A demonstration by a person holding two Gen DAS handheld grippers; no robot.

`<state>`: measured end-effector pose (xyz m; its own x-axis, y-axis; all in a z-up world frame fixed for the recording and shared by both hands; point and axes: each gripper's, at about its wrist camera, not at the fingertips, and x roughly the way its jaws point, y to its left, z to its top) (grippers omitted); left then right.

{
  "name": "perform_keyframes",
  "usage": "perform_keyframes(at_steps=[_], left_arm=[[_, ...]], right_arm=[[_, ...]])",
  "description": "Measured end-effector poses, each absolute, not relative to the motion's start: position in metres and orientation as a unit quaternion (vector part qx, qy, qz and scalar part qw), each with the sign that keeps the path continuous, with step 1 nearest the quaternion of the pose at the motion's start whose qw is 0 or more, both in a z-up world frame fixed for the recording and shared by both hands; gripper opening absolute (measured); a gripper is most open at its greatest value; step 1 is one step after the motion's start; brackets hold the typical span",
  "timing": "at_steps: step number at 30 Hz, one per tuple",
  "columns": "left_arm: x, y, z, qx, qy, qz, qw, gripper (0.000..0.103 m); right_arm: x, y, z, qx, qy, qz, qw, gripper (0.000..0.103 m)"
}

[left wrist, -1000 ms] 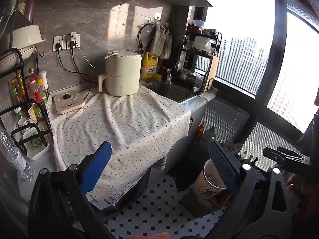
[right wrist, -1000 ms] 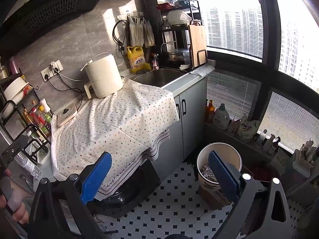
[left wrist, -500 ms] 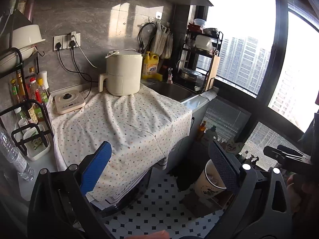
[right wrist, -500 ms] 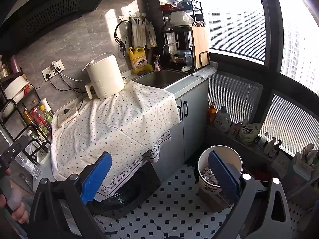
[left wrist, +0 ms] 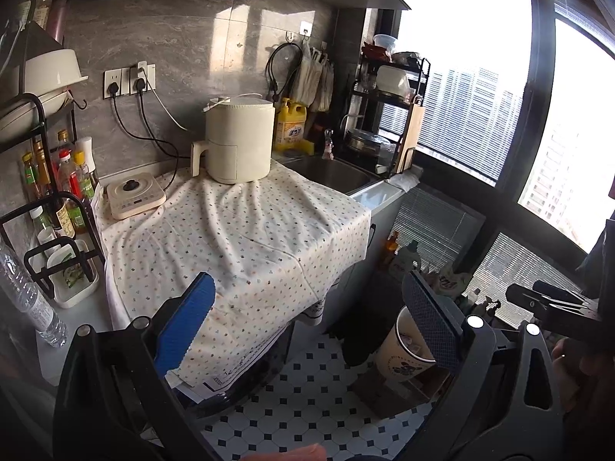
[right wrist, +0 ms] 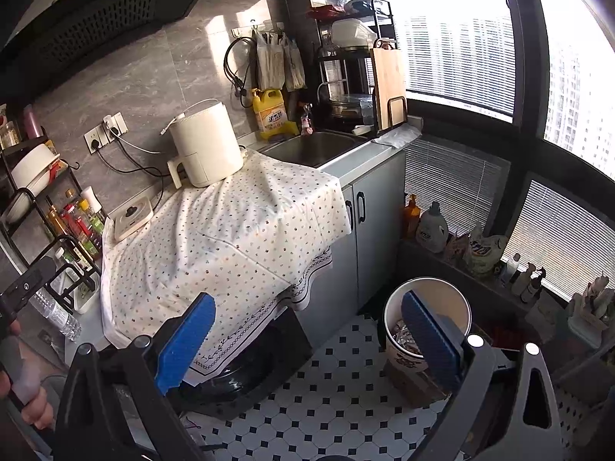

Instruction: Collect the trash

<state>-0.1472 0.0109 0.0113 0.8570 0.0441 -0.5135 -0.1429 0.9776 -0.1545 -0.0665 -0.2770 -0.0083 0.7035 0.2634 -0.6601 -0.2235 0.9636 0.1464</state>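
**Both grippers empty, view barely drifting — search not yet resolved**

Kitchen framing shifts only a touch over the last second; nothing on the cloth-covered surface [left wrist: 246,246] has moved. It carries just the cream appliance [left wrist: 238,138] and a small hob [left wrist: 134,196] — no loose trash visible there. The trash bin [right wrist: 426,319] stands on the tiled floor [right wrist: 338,395] beside the cabinet, crumpled waste already inside. Left gripper [left wrist: 307,326] and right gripper [right wrist: 307,330] hover with jaws wide apart, holding nothing. Judgement: collecting looks nearly done, or the next piece lies out of view.

white trash bin [right wrist: 426,299], upright, holding crumpled wrappers [right wrist: 399,336]
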Motion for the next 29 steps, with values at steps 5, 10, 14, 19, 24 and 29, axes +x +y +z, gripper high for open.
perform_keyframes(at_steps=[5, 10, 14, 19, 24, 29], left_arm=[[-0.147, 0.013, 0.011, -0.094, 0.263, 0.047, 0.959, 0.097], [-0.146, 0.012, 0.009, -0.093, 0.267, 0.048, 0.958, 0.097], [-0.143, 0.011, 0.008, -0.094, 0.272, 0.047, 0.957, 0.097], [-0.134, 0.007, 0.006, -0.090, 0.277, 0.042, 0.956, 0.097], [-0.127, 0.009, 0.003, -0.089, 0.278, 0.045, 0.956, 0.097], [-0.120, 0.019, 0.002, -0.097, 0.278, 0.048, 0.954, 0.097]], right_arm=[[-0.066, -0.277, -0.009, 0.027, 0.362, 0.132, 0.922, 0.095], [-0.067, -0.279, -0.010, 0.032, 0.365, 0.131, 0.921, 0.095], [-0.066, -0.285, -0.012, 0.030, 0.367, 0.131, 0.921, 0.095], [-0.062, -0.291, -0.014, 0.035, 0.369, 0.124, 0.920, 0.095], [-0.053, -0.290, -0.017, 0.036, 0.372, 0.121, 0.919, 0.095], [-0.045, -0.286, -0.018, 0.032, 0.371, 0.125, 0.919, 0.095]])
